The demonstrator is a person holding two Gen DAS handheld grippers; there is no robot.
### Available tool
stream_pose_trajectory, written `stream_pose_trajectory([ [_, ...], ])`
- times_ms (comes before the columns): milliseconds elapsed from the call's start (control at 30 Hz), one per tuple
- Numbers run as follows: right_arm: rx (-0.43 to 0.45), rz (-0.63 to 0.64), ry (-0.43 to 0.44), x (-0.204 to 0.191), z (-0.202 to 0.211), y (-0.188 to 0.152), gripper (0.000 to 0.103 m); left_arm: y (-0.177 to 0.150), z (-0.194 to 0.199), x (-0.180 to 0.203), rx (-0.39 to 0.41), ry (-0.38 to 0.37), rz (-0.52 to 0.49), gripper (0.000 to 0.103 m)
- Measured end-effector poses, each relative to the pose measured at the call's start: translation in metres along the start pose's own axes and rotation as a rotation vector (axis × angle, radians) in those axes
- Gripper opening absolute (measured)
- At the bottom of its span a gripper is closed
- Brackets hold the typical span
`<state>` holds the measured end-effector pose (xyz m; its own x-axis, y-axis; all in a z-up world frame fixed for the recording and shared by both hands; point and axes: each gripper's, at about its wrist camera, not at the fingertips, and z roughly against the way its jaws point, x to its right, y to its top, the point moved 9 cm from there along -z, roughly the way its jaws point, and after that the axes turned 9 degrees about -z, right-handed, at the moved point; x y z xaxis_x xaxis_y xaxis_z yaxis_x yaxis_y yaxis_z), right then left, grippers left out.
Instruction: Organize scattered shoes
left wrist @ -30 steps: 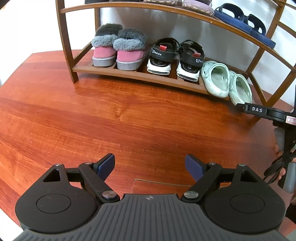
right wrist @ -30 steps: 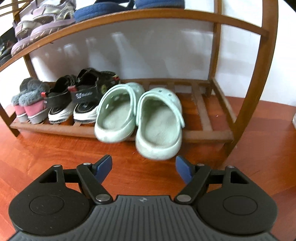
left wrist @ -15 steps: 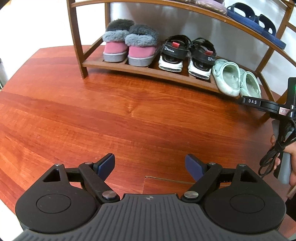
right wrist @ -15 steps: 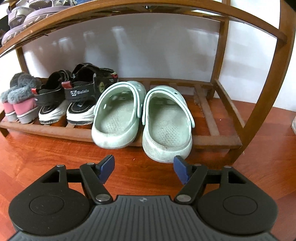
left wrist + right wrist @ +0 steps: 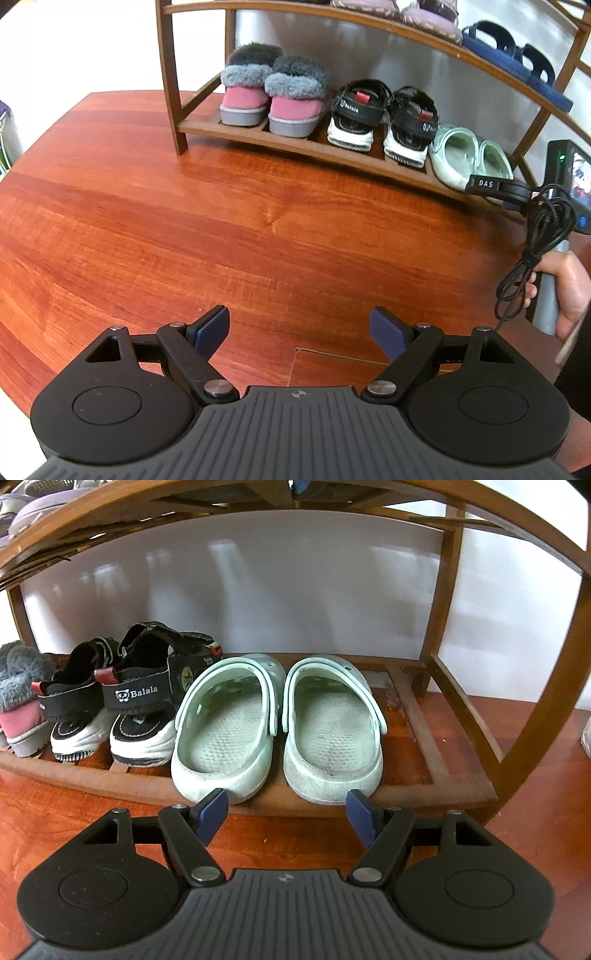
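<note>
I held the right gripper [image 5: 286,806] released, both pads spread with nothing between them, directly before the heels of the mint-green clogs [image 5: 277,727]. That pair stood side by side on the lower shelf [image 5: 436,775] of the wooden rack, ahead of the gripper, with the black sandals [image 5: 122,716] just to its left and the pink fur-lined slippers [image 5: 273,99] further left. The left gripper [image 5: 299,332] was also released and empty, low over the red wooden floor [image 5: 221,221], with the rack well ahead of it. No shoe showed on the floor in either view, so every visible pair lay on the rack; I judged this consistent with an arranged state, though areas outside the views remained unknown. Risk from this position: the clog heels overhung the shelf's front edge, so a forward nudge by the right gripper could skew the pair or push it into the sandals. The loose cable [image 5: 535,251] by the person's hand [image 5: 569,291] could snag on the rack post.
</note>
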<state>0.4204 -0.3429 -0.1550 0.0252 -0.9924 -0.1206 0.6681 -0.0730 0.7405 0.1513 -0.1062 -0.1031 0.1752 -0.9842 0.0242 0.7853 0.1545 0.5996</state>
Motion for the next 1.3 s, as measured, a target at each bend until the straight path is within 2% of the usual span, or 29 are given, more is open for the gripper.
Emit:
stream_pose_trajectory([
  [300,-0.006,0.022,0.021,0.002,-0.01,0.004,0.076,0.001,0.013,-0.004,0.046,0.006,0.009,0.085],
  [600,-0.034,0.042,0.062,-0.005,0.014,0.0,0.078,0.011,0.025,-0.007,0.084,-0.026,-0.052,0.085],
  [833,-0.043,0.019,0.069,-0.012,0.053,-0.012,0.084,0.017,0.03,-0.014,0.11,-0.058,-0.097,0.085],
  [900,-0.046,0.011,0.064,-0.014,0.065,-0.018,0.091,0.018,0.031,-0.018,0.113,-0.067,-0.095,0.085],
  [1067,-0.076,-0.013,0.086,-0.022,0.099,-0.038,0.098,0.018,0.034,-0.025,0.121,-0.087,-0.09,0.085],
  [1300,-0.063,-0.018,0.093,-0.031,0.154,-0.054,0.102,0.016,0.042,-0.032,0.146,-0.118,-0.096,0.093],
])
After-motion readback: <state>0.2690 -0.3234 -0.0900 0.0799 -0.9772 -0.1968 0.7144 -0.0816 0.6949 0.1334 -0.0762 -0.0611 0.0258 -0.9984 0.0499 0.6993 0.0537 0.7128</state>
